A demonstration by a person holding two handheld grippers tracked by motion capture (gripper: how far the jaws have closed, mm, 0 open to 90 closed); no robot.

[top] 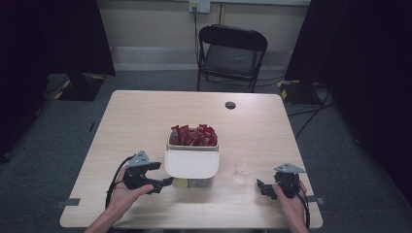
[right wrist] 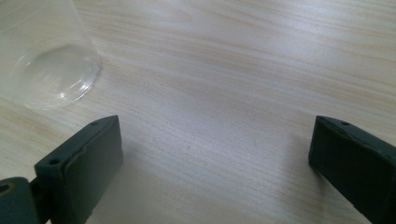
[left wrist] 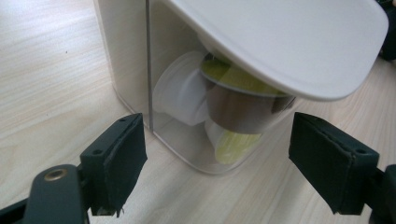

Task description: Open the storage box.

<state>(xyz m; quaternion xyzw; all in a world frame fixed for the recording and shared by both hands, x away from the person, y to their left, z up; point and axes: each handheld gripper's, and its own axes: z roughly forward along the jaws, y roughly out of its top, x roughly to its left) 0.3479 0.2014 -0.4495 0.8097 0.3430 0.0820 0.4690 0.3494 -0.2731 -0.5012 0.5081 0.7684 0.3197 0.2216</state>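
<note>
A clear two-part box [top: 170, 144] stands mid-table. Its far part holds several red sachets [top: 193, 136]. A white lid [top: 191, 164] rests tilted over the near part. My left gripper [top: 163, 174] is open just left of the box's near corner, not touching it. In the left gripper view its open jaws [left wrist: 219, 135] frame that corner, where silver pods with yellow-green tops [left wrist: 243, 109] lie under the lid [left wrist: 280, 42]. A clear empty cup [top: 243, 166] stands right of the box. My right gripper [top: 262, 188] is open over bare table [right wrist: 210, 140], with the cup [right wrist: 46, 60] ahead at its left.
A black folding chair [top: 232, 56] stands beyond the table's far edge. A small black cable hole [top: 230, 105] sits in the tabletop behind the box. Both hands rest near the front edge [top: 194, 224]. Dark curtains hang at both sides.
</note>
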